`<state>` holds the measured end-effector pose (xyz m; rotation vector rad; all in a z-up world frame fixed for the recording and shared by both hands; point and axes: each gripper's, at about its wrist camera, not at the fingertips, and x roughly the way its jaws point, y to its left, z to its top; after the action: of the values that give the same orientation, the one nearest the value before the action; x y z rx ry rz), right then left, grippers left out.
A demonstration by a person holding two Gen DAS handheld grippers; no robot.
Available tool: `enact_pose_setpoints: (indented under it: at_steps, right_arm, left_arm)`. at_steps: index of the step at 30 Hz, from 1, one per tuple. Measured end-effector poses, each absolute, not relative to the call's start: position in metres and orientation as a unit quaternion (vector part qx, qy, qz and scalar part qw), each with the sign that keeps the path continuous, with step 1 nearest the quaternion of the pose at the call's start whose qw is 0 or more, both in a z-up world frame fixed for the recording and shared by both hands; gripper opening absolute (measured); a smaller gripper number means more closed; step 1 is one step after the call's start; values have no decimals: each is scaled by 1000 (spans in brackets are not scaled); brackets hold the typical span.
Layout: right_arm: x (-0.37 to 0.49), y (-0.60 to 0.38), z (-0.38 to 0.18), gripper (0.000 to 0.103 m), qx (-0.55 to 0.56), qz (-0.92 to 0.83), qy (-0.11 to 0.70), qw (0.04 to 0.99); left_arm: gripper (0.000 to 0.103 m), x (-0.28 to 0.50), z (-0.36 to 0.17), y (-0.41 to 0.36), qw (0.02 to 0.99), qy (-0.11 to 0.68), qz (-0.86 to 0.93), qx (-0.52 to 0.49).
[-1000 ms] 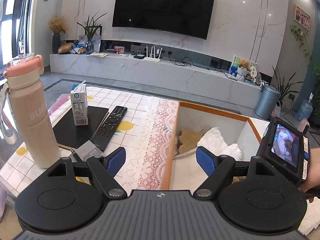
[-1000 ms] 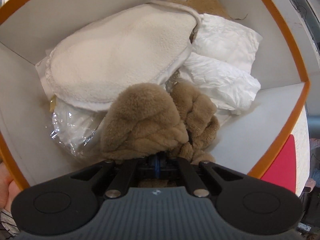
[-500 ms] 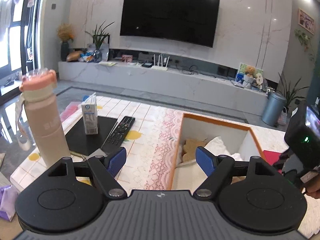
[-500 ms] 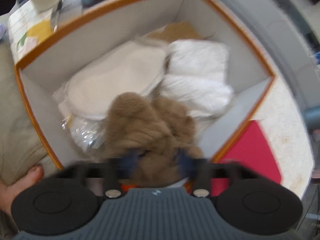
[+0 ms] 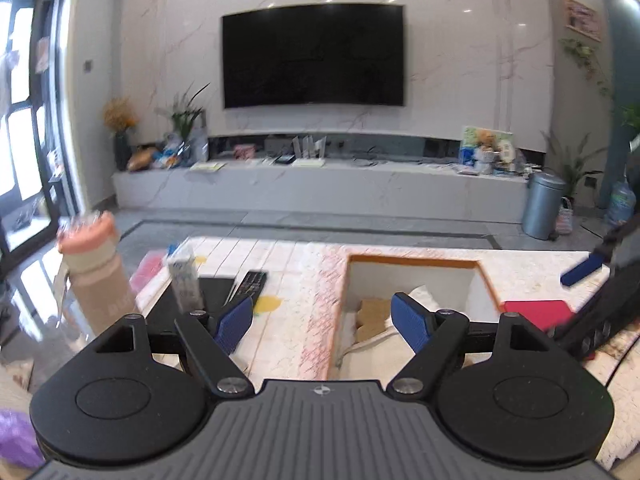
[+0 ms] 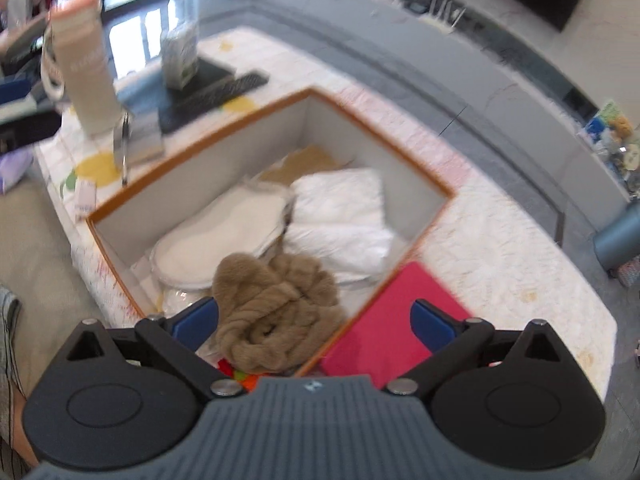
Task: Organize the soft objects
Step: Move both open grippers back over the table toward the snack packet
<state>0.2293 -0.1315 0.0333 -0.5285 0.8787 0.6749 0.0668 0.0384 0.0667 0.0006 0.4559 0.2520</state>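
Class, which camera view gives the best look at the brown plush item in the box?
The right wrist view: the brown plush item lies in full sight at the box's near corner, below the open right tool. The left wrist view shows only tan scraps inside the box; whether they belong to it is unclear.

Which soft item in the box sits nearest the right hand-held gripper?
The brown fluffy plush, at the box corner just ahead of the open right hand-held gripper. The cream pad and white padded pack lie farther back.

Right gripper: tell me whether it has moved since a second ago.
Yes. The right gripper has pulled up and back from the box, which now looks smaller. Its fingers have just been opening, and the brown plush lies released inside.
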Motion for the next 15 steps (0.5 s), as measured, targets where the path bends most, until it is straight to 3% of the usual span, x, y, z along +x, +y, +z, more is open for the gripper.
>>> enact_pose_setpoints:
  at_steps: [7,15]
  right_arm:
    - [214,-208,85,100,-210,270,358,869]
    - [202,-317,106,100,-139,203,330,911]
  left_arm:
    - [92,71,81,-4,970,223,88,25]
    - [92,93,87,-65,972,233,33,20]
